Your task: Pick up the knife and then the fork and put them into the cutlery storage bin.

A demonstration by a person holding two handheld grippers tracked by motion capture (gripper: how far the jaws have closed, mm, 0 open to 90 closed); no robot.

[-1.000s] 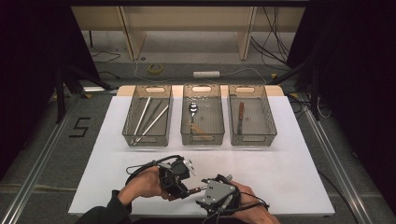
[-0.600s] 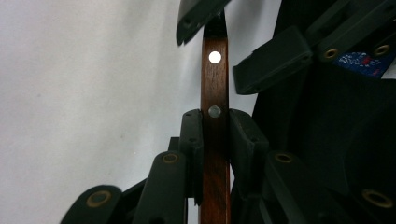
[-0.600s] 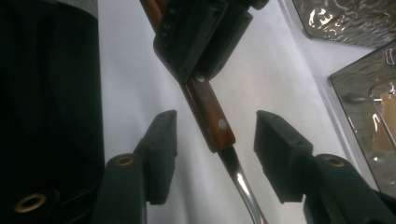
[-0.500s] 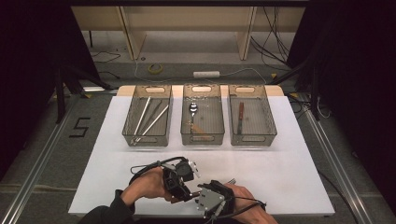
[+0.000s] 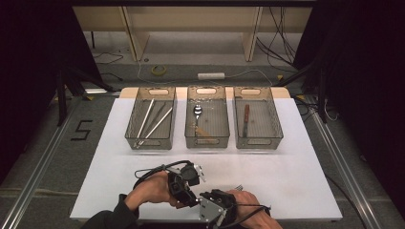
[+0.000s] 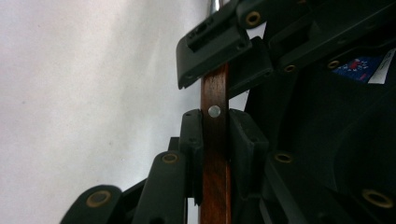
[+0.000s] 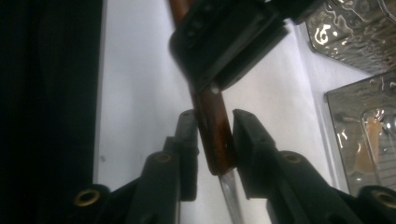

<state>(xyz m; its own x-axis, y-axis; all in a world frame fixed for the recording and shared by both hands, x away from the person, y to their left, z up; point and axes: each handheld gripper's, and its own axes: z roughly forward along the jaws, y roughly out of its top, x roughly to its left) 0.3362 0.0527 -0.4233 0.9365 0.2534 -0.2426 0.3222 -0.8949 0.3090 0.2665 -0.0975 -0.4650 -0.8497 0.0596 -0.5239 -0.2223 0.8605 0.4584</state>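
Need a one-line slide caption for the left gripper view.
Left gripper clamps a wood-handled utensil by its riveted handle while the right gripper closes higher up, above the white table.

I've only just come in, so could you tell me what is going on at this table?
A person is passing a wooden-handled utensil between two hand-held grippers at the near edge of the table. The left gripper is clamped on the handle. The right gripper has just been closing its jaws around the same handle, which sits between them. Beyond stand three trays, holding metal rods, a spoon and another wooden-handled piece.
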